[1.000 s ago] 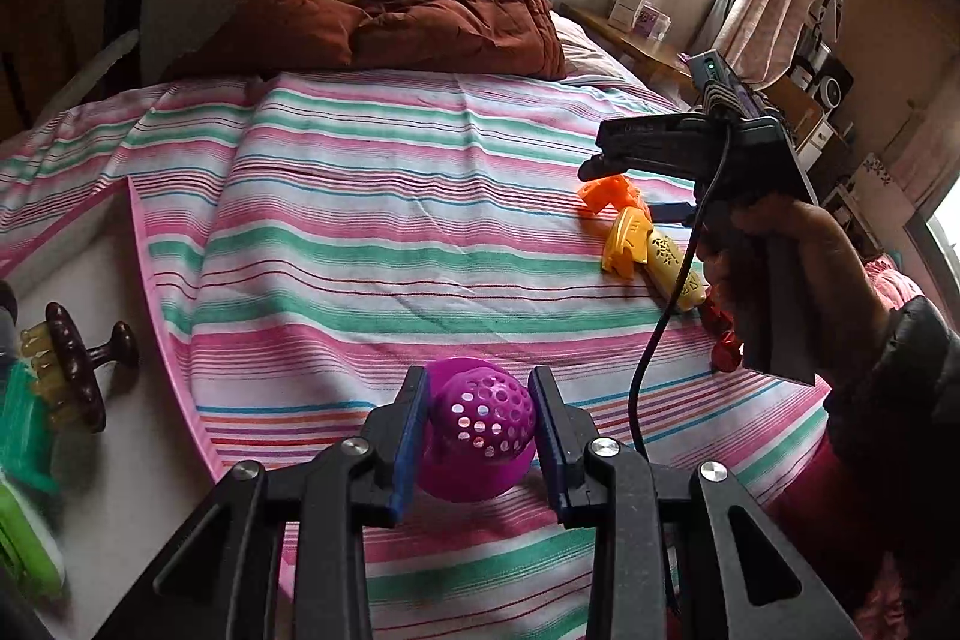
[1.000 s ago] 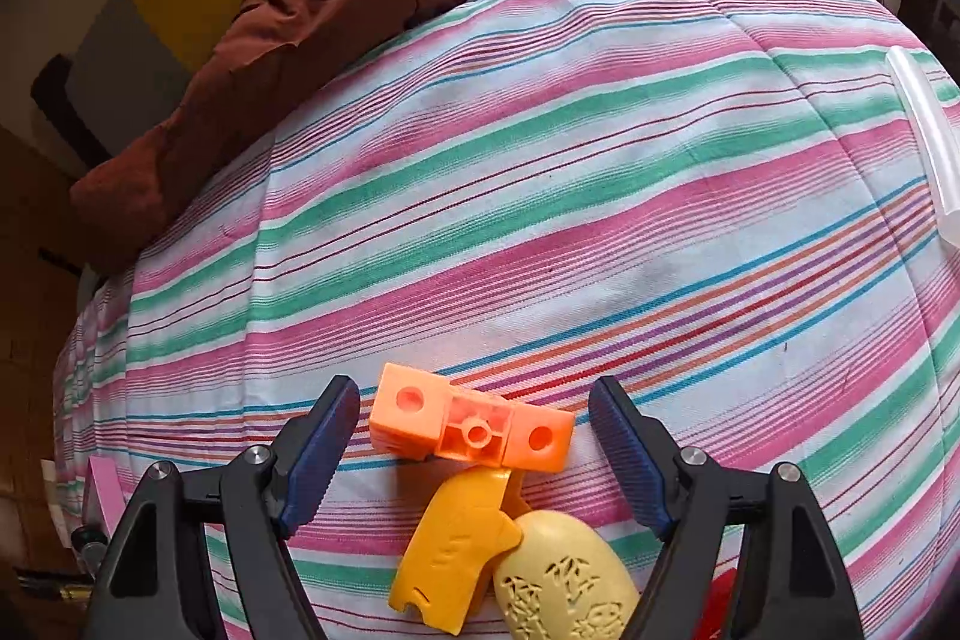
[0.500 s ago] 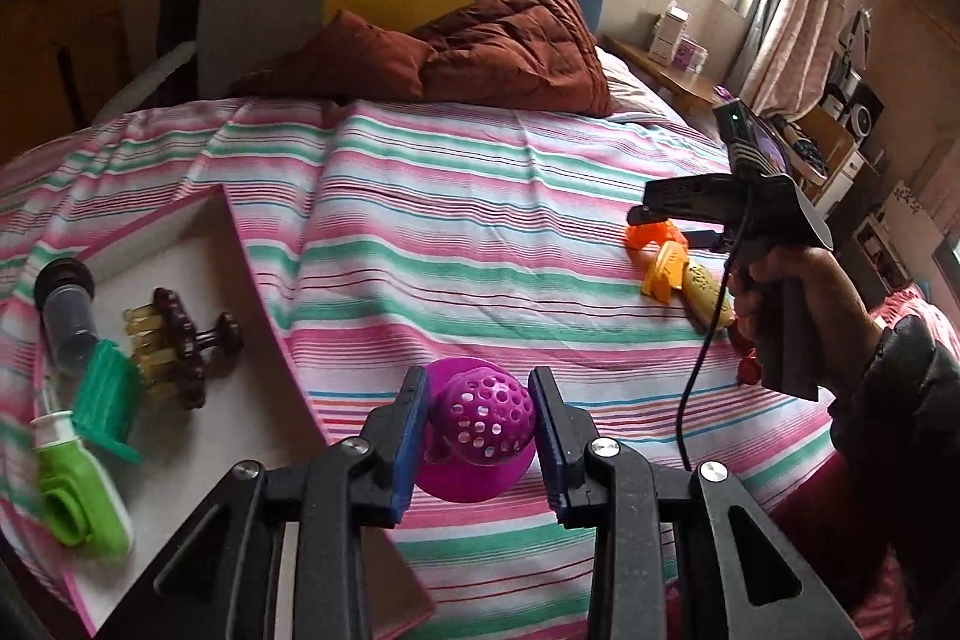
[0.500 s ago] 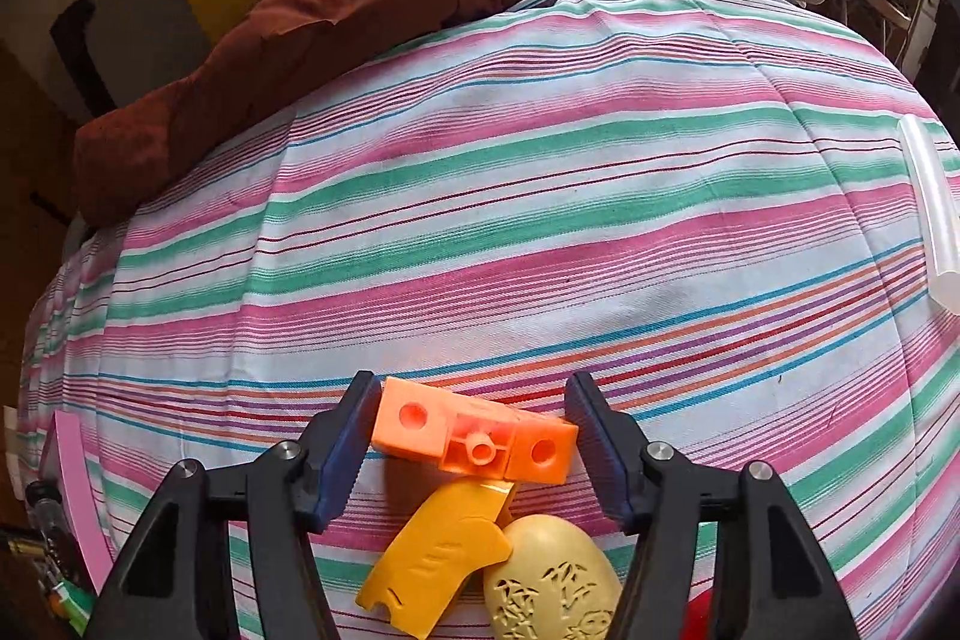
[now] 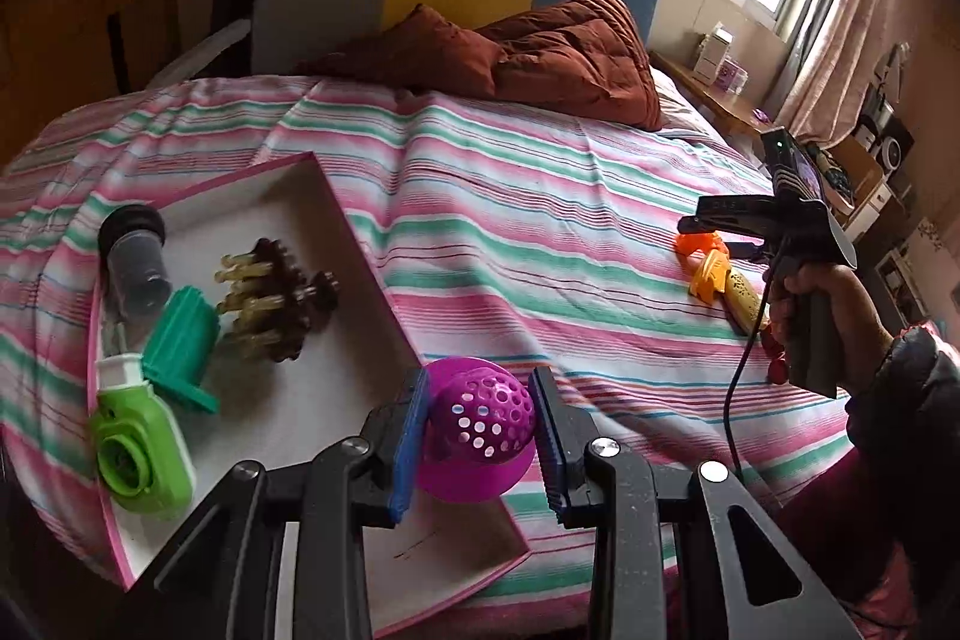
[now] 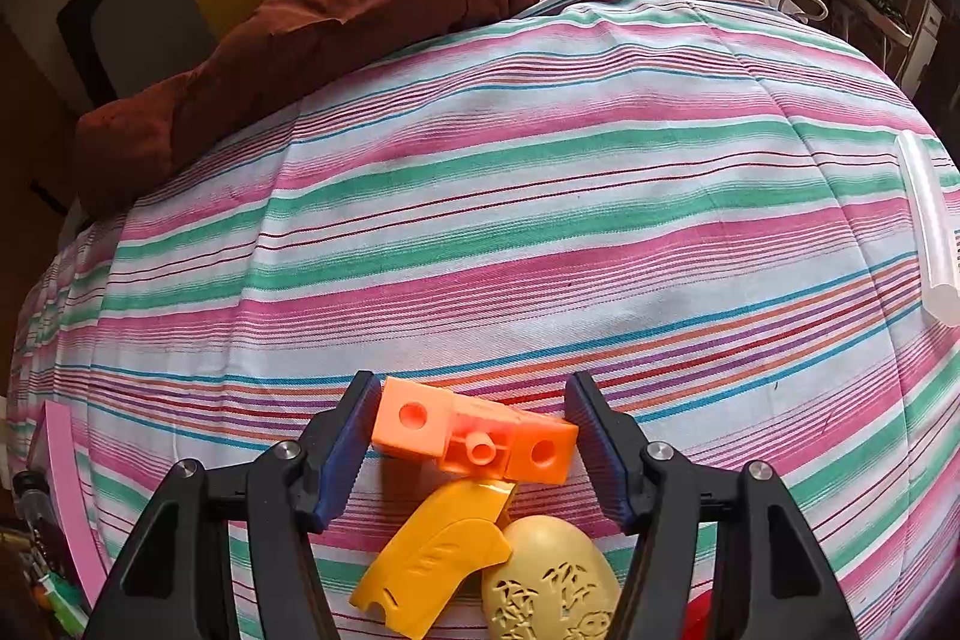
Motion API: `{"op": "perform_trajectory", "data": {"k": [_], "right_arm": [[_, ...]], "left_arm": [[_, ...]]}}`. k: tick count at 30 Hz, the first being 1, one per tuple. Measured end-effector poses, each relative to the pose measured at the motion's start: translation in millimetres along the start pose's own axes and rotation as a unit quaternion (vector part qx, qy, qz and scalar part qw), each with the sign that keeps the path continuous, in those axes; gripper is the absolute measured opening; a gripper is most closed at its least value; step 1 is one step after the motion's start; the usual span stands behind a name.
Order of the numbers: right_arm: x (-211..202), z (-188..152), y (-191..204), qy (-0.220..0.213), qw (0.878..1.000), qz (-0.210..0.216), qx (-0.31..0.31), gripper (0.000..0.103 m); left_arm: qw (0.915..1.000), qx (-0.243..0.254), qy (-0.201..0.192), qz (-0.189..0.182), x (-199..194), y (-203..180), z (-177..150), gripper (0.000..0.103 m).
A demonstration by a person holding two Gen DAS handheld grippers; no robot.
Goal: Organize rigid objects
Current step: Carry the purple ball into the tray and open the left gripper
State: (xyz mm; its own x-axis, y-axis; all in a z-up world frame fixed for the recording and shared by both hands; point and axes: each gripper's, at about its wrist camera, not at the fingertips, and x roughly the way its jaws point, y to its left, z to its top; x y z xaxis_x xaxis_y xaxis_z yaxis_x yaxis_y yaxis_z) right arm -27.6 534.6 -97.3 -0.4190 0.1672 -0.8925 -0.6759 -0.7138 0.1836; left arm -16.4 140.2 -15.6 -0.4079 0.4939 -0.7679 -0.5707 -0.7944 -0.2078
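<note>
A purple perforated ball [image 5: 480,430] is being gripped between the jaws of the left gripper [image 5: 480,436] and is being held over the near corner of the pink-rimmed tray [image 5: 354,232], which is lying on the striped bed [image 5: 540,232]. Already resting in the tray are a green toy [image 5: 141,445], a teal piece [image 5: 180,340], a brown bristled item [image 5: 276,298] and a dark cylinder [image 5: 135,256], so part of the sorting is judged done. Left on the bed are an orange block piece [image 6: 474,439], a yellow curved piece [image 6: 438,550], a cream patterned egg [image 6: 552,580] and a clear tube [image 6: 930,232] at the right edge. The orange block piece is being bracketed by the right gripper [image 6: 474,442], whose jaws are standing apart, close beside its ends without clearly pressing. Compared with a second ago, the ball is being carried off the open bedspread toward the tray, far more of which is being shown, and the right jaws are being drawn much closer around the block.
</note>
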Motion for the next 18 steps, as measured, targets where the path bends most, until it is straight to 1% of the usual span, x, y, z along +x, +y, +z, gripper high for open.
{"op": "perform_trajectory", "data": {"k": [5, 8, 11, 13, 15, 18], "right_arm": [[-1, -1, 4, -0.004, 1.0, -0.007, -0.009, 0.064], [-1, -1, 5, -0.005, 1.0, -0.011, -0.014, 0.064], [0, -1, 6, -0.007, 1.0, -0.015, -0.019, 0.064], [0, 0, 6, -0.006, 1.0, -0.015, -0.019, 0.064], [-1, -1, 6, -0.007, 1.0, -0.016, -0.021, 0.064], [-3, -2, 6, -0.008, 0.999, -0.019, -0.024, 0.064]], "left_arm": [[0.9986, -0.05, -0.003, 0.015, -20, 42, -12, 0.034], [0.9963, -0.076, -0.002, 0.04, -33, 68, -23, 0.034], [0.9931, -0.101, 0.008, 0.059, -39, 93, -37, 0.034], [0.9912, -0.114, 0.017, 0.065, -38, 103, -46, 0.034], [0.99, -0.124, 0.024, 0.063, -35, 109, -51, 0.034], [0.9896, -0.114, 0.032, 0.081, -25, 109, -53, 0.034]]}}
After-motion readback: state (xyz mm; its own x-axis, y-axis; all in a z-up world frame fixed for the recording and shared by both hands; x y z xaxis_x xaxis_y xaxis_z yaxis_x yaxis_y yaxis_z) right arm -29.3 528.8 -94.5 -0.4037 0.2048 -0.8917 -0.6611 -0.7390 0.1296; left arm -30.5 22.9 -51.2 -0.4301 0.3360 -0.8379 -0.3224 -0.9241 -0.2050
